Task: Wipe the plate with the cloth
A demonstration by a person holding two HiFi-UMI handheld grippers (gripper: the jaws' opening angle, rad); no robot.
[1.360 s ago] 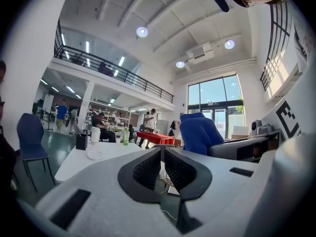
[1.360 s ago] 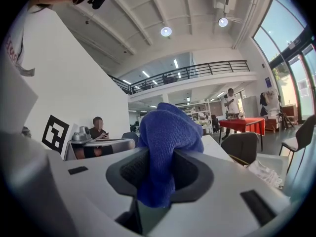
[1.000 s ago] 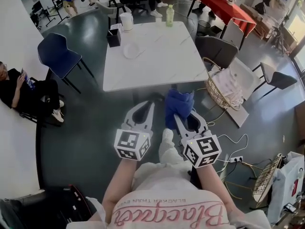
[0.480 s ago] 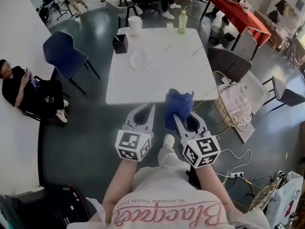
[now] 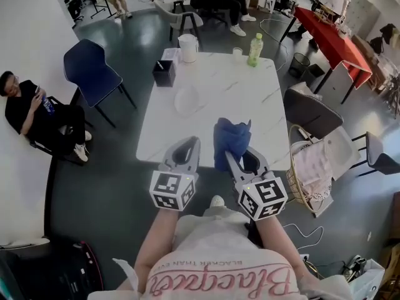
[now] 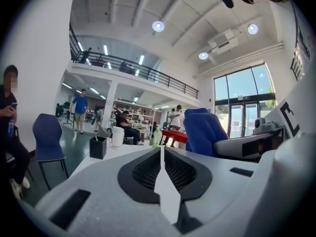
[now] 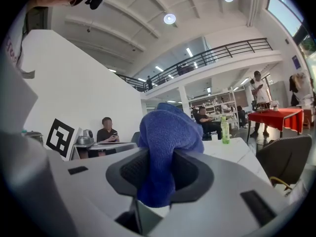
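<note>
**Ben:** What changed in the last second?

**Me:** I walked closer. The table point(image 5: 250, 114) was far ahead of me before. Now both grippers are at its near edge. I think the walk is almost done. The wiping has not begun.

**Ben:** Where is the plate?

**Me:** The plate point(image 5: 186, 100) sits near the middle of the table, a bit to the left, past the left gripper point(image 5: 189, 141). I see nothing on it. It is still well apart from the cloth point(image 5: 231, 139).

**Ben:** Who has the cloth?

**Me:** The right gripper point(image 7: 159, 174) does. Its jaws are closed tight on the blue cloth, and the cloth bunches up above them. The left gripper's jaws are pressed together with nothing between them.

**Ben:** Any pots or boxes?

**Me:** Yes, at the far side of the table. There is a white jug point(image 5: 187, 47), a black box point(image 5: 164, 73), a small glass point(image 5: 237, 53) and a green bottle point(image 5: 254, 49). I can't tell what is inside any of them. On the floor to the right is a wicker basket point(image 5: 292, 167) with pale cloths in it.
</note>
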